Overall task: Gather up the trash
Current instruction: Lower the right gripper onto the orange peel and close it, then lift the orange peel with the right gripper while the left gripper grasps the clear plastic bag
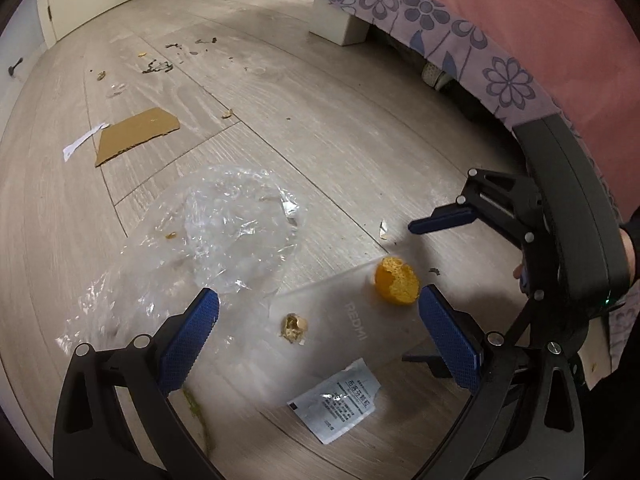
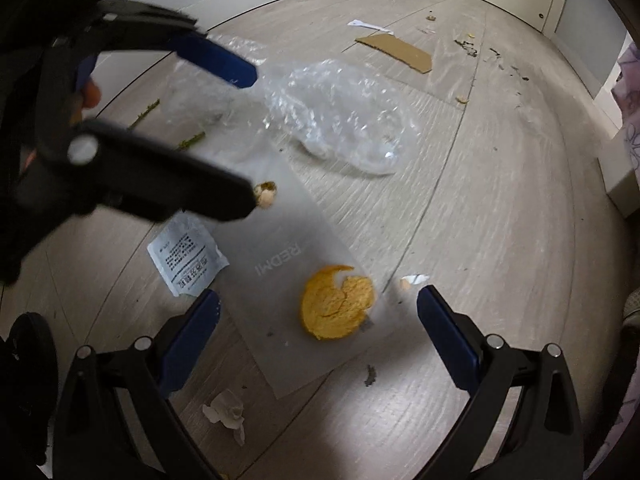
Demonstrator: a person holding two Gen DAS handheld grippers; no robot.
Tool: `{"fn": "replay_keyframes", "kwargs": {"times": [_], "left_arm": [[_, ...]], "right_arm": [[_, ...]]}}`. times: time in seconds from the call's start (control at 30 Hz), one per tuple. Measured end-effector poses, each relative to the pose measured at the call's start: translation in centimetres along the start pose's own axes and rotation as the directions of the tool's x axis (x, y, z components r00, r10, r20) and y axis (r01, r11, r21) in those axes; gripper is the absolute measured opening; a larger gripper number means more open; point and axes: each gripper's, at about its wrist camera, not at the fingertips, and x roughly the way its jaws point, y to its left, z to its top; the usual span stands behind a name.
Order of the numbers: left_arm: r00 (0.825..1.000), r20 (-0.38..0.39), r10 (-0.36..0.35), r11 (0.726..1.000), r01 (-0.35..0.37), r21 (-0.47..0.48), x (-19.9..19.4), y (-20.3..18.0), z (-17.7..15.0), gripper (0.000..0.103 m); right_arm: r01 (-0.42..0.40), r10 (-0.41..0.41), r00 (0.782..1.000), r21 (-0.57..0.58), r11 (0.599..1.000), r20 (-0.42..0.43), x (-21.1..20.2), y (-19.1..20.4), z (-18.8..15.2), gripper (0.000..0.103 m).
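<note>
Floor (image 1: 304, 120) of pale wood planks fills both views, littered with trash. A bed (image 1: 500, 12) with a pink cover and a flowered purple sheet stands along one side. A crumpled clear plastic bag (image 1: 224, 232) lies in the middle, and a frosted plastic sheet (image 1: 352, 320) printed REDMI lies flat just beside it. A torn piece of brown cardboard (image 1: 136, 134) sits well apart, farther off, with a white paper slip (image 1: 82, 142) near its edge. On the frosted sheet rest an orange peel (image 2: 336, 304) and a cracked nutshell (image 1: 294, 327). A small printed white packet (image 1: 340, 400) touches the sheet's edge. The left gripper (image 1: 318, 312) hangs wide open above the nutshell, holding nothing. The right gripper (image 2: 318, 312) is likewise wide open, empty, over the orange peel.
</note>
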Motion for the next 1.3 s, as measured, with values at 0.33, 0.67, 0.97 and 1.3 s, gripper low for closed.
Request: {"fn": "replay_keyframes", "kwargs": {"times": [0.33, 0.67, 0.97, 1.3], "left_arm": [[1.0, 0.003, -0.018, 0.995, 0.018, 0.095, 0.7, -1.2, 0.4, 0.097], [0.999, 0.003, -0.034, 0.998, 0.034, 0.052, 1.4, -0.4, 0.4, 0.097], [0.999, 0.001, -0.033, 0.998, 0.033, 0.057, 1.7, -0.4, 0.5, 0.097], [0.999, 0.04, 0.005, 0.997, -0.008, 0.075, 0.7, -0.4, 0.9, 0.097]], "right_arm": [[0.007, -0.006, 1.0, 0.047, 0.999, -0.028, 1.4, 0.0, 0.0, 0.065], [0.015, -0.015, 1.0, -0.004, 1.0, -0.022, 1.4, 0.2, 0.1, 0.028], [0.002, -0.003, 1.0, -0.018, 1.0, -0.002, 1.0, 0.1, 0.4, 0.01], [-0.009, 0.009, 0.999, -0.015, 1.0, 0.048, 0.0, -0.2, 1.6, 0.008]]}}
